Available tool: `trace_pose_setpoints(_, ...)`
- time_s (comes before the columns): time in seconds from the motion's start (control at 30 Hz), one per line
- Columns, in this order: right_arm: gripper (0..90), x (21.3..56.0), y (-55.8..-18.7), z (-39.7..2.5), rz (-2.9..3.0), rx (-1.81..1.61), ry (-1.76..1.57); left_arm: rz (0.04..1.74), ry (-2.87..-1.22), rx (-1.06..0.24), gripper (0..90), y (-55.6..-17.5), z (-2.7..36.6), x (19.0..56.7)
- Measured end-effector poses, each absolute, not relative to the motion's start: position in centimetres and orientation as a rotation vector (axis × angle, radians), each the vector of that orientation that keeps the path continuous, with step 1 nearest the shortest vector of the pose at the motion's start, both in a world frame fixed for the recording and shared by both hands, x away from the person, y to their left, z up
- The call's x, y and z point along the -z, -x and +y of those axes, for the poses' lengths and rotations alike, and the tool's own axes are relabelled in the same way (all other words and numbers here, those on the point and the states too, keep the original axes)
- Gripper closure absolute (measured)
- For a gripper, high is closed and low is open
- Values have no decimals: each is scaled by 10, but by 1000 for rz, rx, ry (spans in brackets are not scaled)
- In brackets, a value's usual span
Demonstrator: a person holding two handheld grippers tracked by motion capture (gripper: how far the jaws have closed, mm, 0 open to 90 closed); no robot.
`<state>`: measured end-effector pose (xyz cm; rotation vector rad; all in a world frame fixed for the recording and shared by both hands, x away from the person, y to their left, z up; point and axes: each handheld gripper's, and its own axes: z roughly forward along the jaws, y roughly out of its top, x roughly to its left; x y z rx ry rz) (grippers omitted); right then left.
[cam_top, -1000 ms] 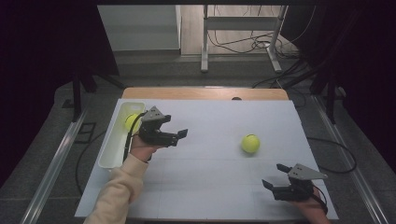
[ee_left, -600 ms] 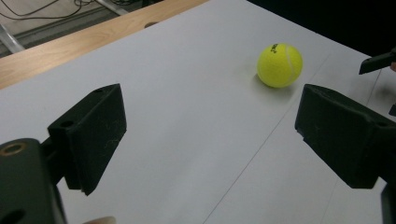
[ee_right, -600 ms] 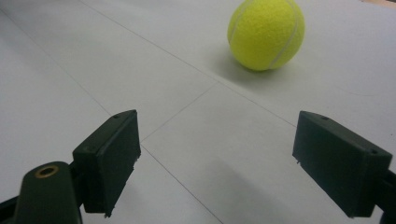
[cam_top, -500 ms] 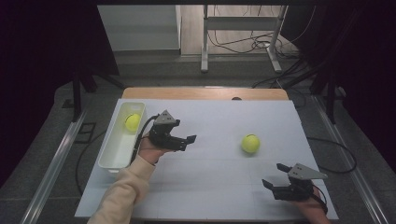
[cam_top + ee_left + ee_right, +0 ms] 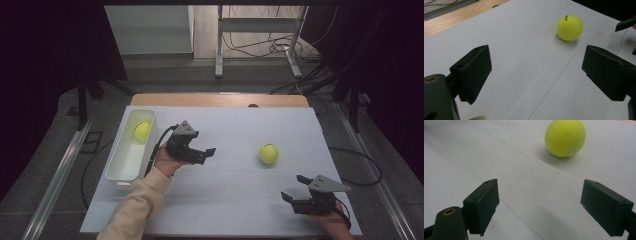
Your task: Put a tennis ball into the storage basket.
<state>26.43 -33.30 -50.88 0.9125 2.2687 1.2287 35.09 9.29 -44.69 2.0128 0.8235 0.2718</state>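
Jaws spread wide and empty, the left gripper (image 5: 200, 152) faces a loose tennis ball (image 5: 268, 154) mid-table while the right gripper (image 5: 305, 197), likewise open, waits nearby; a glancing touch would probably roll it off the white tabletop (image 5: 230, 200).

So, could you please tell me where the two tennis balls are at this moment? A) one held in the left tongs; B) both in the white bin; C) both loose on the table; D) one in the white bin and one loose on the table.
D: one tennis ball lies in the white bin, the other ball sits on the table, and both tongs are open and empty.
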Motion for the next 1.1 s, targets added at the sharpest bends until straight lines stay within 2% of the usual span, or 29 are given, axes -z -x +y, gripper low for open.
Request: trace_pose_setpoints(1.1,156,509,-265,-331,2266,-1211,-926,758,-2107,-231,95,-354,55,464)
